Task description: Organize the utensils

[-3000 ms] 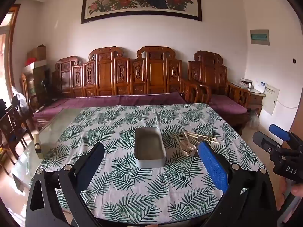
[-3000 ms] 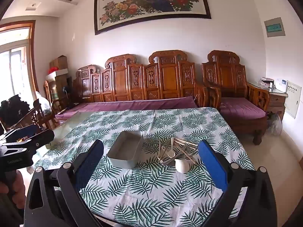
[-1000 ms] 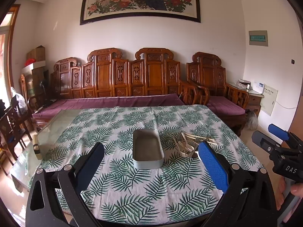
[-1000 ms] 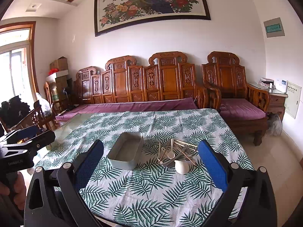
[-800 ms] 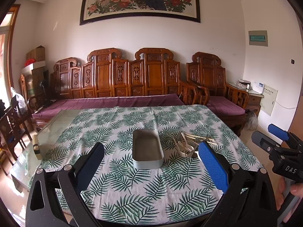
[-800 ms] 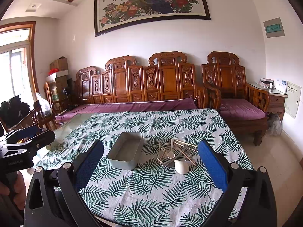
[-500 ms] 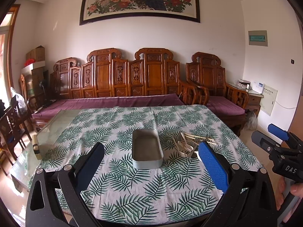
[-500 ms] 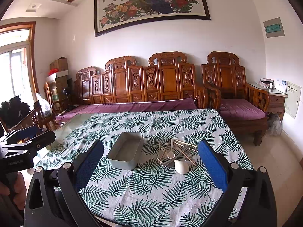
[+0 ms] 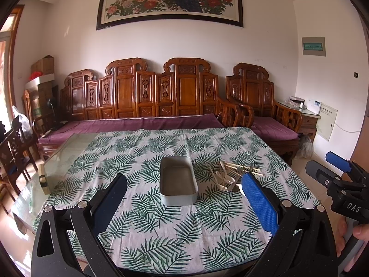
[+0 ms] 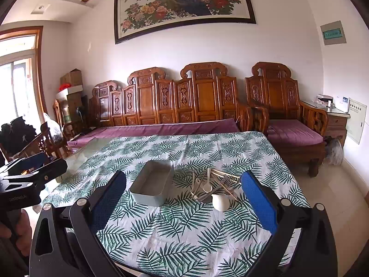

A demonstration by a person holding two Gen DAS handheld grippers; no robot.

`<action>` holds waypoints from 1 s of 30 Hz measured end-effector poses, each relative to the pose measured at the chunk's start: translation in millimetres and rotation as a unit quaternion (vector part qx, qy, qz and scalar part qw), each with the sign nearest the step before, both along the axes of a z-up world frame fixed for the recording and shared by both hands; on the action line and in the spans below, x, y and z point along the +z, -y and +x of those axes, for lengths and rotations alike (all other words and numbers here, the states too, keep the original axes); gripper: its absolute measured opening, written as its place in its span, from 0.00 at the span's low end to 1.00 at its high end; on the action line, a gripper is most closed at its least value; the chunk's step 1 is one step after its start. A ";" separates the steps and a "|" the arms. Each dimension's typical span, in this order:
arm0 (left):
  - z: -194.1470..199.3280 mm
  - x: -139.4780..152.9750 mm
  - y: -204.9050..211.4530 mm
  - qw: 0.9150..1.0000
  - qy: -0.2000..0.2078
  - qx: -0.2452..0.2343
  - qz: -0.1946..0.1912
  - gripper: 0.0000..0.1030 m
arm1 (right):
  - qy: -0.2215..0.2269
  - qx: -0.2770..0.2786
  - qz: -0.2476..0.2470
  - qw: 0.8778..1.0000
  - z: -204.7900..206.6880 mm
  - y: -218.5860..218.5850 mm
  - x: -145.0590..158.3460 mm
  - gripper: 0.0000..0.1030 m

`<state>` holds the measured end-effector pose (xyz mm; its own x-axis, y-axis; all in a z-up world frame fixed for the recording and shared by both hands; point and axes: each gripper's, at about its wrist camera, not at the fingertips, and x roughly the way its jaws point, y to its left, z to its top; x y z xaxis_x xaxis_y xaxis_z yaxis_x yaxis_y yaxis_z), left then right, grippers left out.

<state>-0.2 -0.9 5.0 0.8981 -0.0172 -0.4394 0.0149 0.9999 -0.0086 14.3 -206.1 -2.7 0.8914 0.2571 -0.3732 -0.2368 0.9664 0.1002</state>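
left gripper jaws spread wide, gripping nothing; right gripper same, spread apart | grey tray mid-tablecloth; utensil pile just right of it — tangled, hard to sort chopsticks from forks; white spoon at its near edge | left view: blue pad hides part of the pile

I count one grey metal tray on the bench, one small white cup, and one heap of utensils, perhaps two white spoons, a fork and several chopsticks; too tangled to tally.
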 end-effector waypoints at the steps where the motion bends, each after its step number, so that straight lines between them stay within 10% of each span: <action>1: 0.0 -0.3 0.1 1.000 0.000 0.000 0.000 0.94 | 0.000 0.000 0.000 1.000 -0.1 0.0 0.0 0.98; 30: 87.6 -74.9 12.3 0.996 -0.084 -0.032 0.027 0.94 | -0.051 0.010 -0.045 0.998 90.2 9.8 -59.5 0.98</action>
